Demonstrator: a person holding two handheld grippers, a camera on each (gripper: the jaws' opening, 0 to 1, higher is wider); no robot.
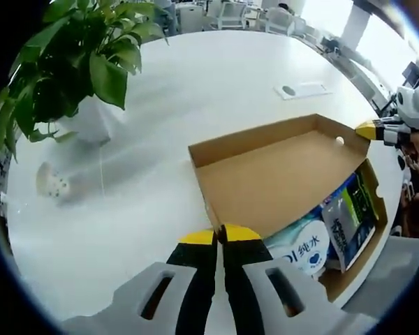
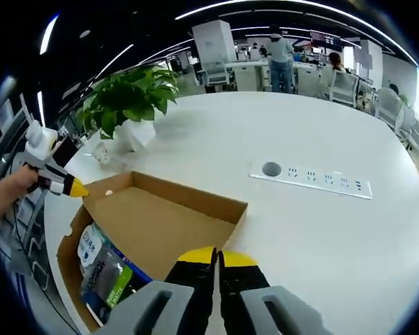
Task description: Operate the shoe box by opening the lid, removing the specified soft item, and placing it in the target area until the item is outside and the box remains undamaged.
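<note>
Shoe box: a brown cardboard box on the near edge of a white table, its lid already swung up and back, so the opening step looks done.
Soft item: most likely the white pack with blue print, lying inside the box at its near end beside a green and black pouch; which of the two is the specified one I cannot tell for sure. Neither is out yet.
Left gripper: jaws pinched narrow on the lid's corner edge, probably to keep the lid from dropping shut.
Right gripper: jaws likewise pressed close together at the lid's opposite corner; it seems to clamp the cardboard, though the contact is low in the frame and hard to confirm.
Why held so: with both corners pinned the lid stays open without bending; one gripper must let go before anything can be lifted out.
Left gripper view adds: the pack's print facing up, and a small white spotted object near the plant pot.
Right gripper view adds: a socket strip set in the table far right, the potted plant in full, and people at desks far behind.
</note>
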